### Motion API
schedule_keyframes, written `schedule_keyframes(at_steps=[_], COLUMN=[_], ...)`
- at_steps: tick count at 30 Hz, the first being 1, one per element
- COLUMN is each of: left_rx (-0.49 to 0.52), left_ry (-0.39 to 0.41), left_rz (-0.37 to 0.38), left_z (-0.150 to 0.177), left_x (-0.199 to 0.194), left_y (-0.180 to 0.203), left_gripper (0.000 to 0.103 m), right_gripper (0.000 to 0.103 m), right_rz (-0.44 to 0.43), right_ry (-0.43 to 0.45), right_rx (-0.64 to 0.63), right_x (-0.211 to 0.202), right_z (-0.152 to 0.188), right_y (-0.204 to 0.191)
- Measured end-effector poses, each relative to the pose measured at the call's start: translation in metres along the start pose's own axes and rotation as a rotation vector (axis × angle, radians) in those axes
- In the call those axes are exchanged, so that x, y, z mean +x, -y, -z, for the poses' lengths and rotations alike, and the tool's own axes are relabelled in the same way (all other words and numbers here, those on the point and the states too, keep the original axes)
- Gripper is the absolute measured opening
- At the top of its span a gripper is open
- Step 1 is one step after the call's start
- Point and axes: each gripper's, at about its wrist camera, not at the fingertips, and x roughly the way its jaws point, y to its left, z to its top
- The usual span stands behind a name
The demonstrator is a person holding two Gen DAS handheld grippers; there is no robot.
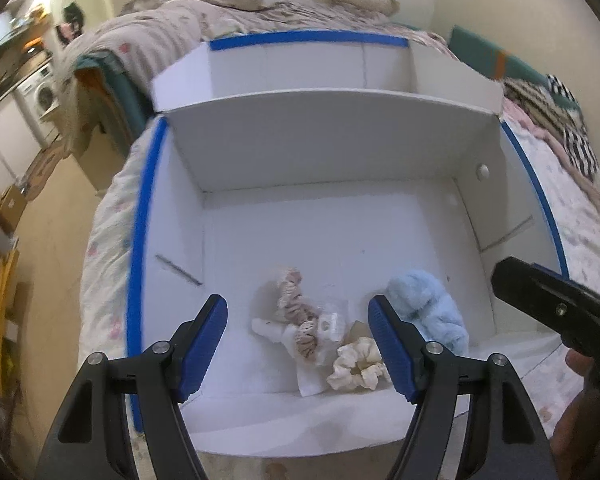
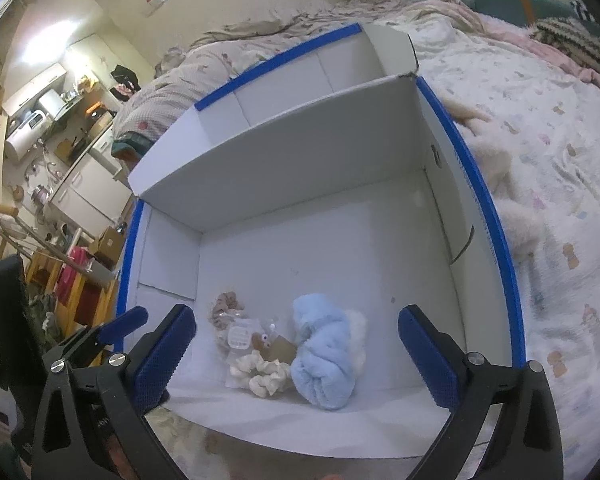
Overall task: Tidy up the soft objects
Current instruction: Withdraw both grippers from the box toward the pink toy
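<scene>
Left gripper (image 1: 298,346) wide, empty; cream scrunchie (image 1: 356,366) lies at its 5 o'clock, nearer than to the right gripper (image 2: 296,354), also wide.

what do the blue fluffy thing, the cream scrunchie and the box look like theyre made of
Blue fluffy item: looks like plush or faux fur, matte, with a fuzzy pile and soft folds.
Cream scrunchie: seems a smooth gathered fabric, perhaps satin; tight ruffles with a slight sheen.
Box: appears to be white cardboard, matte, with creased fold lines and blue tape along its rim.
</scene>
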Motion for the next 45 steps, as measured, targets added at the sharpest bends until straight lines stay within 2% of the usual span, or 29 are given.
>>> schedule_keyframes(at_steps=[4,10,23,27,32,37,41,45], left_rx=[-0.047,-0.054,-0.027,-0.021,-0.067,-0.112,-0.095,-0.113], left_ry=[0.008,0.038,0.015,0.01,-0.012,-0.067,-0.121,-0.14], left_rz=[-0.009,-0.059,-0.05,-0.062,-0.069,-0.069,-0.068,-0.076], left_z=[0.004,0.01,0.05,0.065,0.08,0.093,0.102,0.103], left_x=[-0.009,-0.026,-0.052,-0.059,-0.062,-0.055,-0.044,-0.037], left_y=[-0.011,-0.022,-0.029,-0.036,-0.05,-0.057,-0.053,-0.058], left_gripper=[0.07,0.07,0.07,0.07,0.07,0.07,0.07,0.07], right_gripper=[0.103,0.103,0.103,0.103,0.103,0.103,0.103,0.103], right_rz=[0.007,0.012,0.011,0.013,0.028,0.023,0.023,0.095], right_ry=[0.017,0.044,0.057,0.036,-0.005,-0.049,-0.064,-0.114], right_rx=[-0.008,-0.002,-0.039,-0.059,-0.079,-0.059,-0.033,-0.008], right_x=[-0.006,-0.022,-0.054,-0.055,-0.051,-0.044,-0.042,-0.032], right_z=[0.001,0.008,0.042,0.054,0.07,0.08,0.082,0.084], right_y=[-0.002,-0.002,-0.009,-0.013,-0.015,-0.012,-0.009,0.0])
